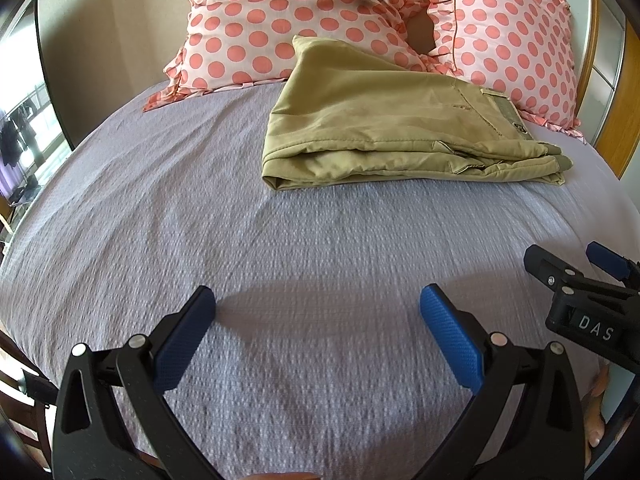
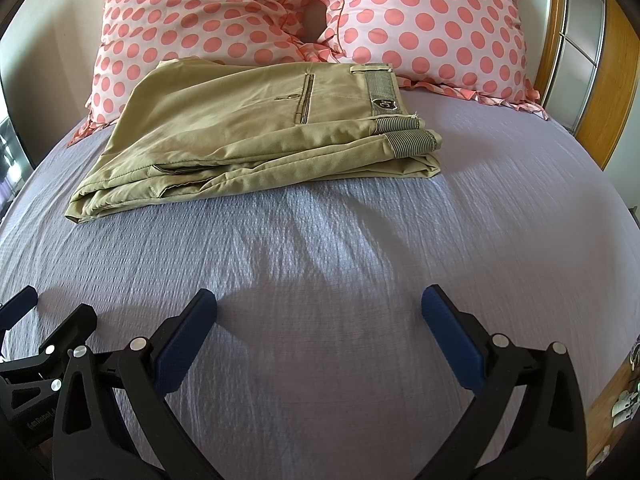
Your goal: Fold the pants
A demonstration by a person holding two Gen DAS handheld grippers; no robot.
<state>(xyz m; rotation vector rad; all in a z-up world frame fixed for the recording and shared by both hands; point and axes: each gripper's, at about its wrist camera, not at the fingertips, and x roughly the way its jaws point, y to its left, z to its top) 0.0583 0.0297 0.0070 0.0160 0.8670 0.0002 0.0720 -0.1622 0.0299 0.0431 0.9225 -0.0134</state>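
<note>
Khaki pants (image 2: 256, 128) folded flat, striped waistband showing, on lilac bedspread (image 2: 320, 260)

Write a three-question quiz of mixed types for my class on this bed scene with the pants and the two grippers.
1. True or false: the pants lie folded on the bed, their far edge against the pillows.
2. Multiple choice: the left gripper is A) shut on the pants, B) open above the sheet, C) out of view.
3. Fill in: the right gripper holds ____.

Key: 1 true; 2 B; 3 nothing, its fingers stand apart.
</note>
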